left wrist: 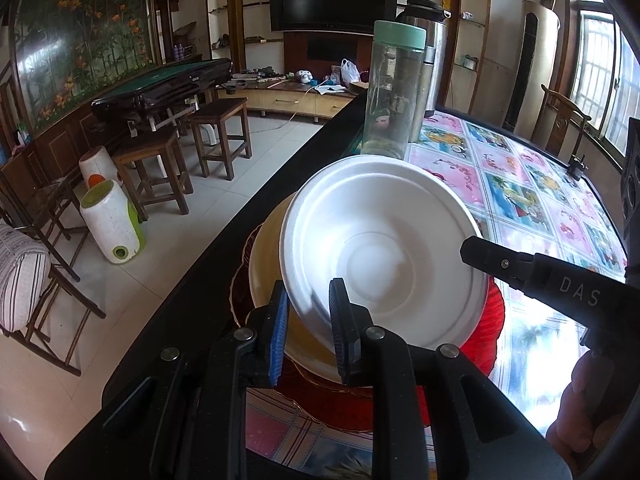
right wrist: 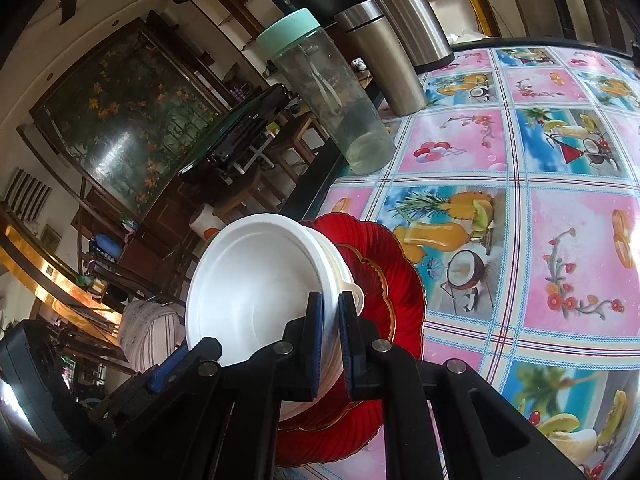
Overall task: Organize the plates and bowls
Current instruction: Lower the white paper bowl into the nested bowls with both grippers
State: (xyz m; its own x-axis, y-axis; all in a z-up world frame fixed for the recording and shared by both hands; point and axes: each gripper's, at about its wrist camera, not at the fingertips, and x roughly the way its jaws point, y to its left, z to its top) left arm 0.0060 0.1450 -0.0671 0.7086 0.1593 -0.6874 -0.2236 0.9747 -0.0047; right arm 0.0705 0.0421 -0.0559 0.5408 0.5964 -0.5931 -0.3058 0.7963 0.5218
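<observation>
Two tools are gripping one white foam bowl by opposite sides of its rim. Left tool is pinching the near-left rim, and right tool is pinching the rim's other side, probably to steady the light, tilted bowl as it is nesting into a cream bowl beneath. Both are sitting over stacked red scalloped glass plates near the left edge of the fruit-patterned surface.
</observation>
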